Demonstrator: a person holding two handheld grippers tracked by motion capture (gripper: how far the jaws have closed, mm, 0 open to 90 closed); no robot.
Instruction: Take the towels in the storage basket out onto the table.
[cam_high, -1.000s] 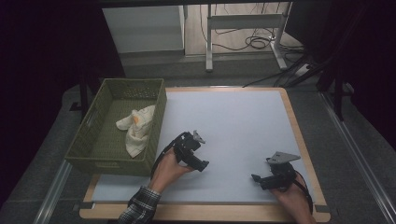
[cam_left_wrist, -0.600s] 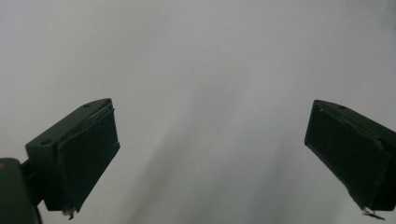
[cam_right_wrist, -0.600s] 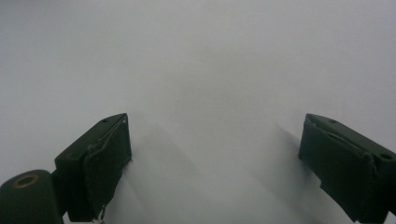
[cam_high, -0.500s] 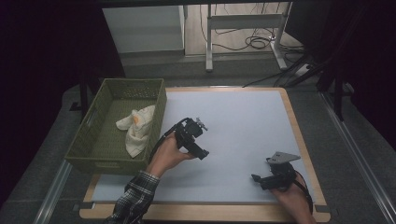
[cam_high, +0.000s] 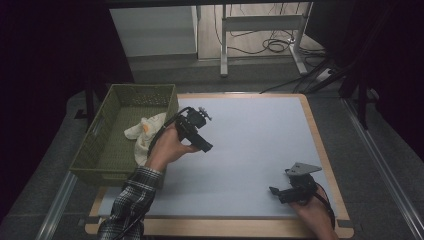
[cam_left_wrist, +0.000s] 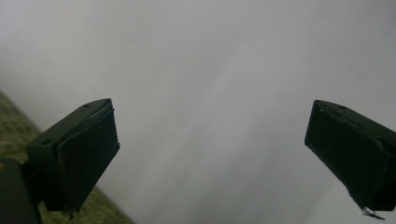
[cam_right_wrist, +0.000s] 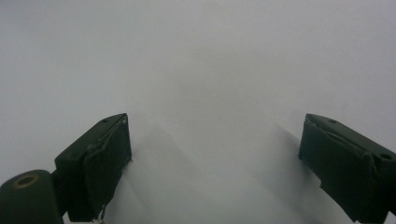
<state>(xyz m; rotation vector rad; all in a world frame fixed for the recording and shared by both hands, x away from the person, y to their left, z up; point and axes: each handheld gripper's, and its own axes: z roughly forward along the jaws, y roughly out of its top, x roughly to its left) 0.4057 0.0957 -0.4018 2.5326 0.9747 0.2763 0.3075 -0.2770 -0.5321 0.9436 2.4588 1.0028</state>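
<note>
In the high view my left gripper (cam_high: 206, 146) hangs over the white table top (cam_high: 250, 135), just right of the green woven basket (cam_high: 102, 150), held in a hand with a plaid sleeve. Its jaws stand wide apart with nothing between them (cam_left_wrist: 210, 158). A cream cloth with an orange patch (cam_high: 145, 134) lies inside the basket. My right gripper (cam_high: 274, 190) rests low near the table's front right corner, pointing left. Its jaws are also wide apart over bare white surface (cam_right_wrist: 215, 163).
The basket edge shows as a green strip at the lower left of the left gripper view (cam_left_wrist: 14, 126). A wooden rim (cam_high: 330, 165) borders the table. Behind the table are a metal stand (cam_high: 260, 30) and cables on the floor (cam_high: 270, 47).
My left gripper has moved away from the front edge, up and slightly left toward the basket. The right gripper has stayed in place.
</note>
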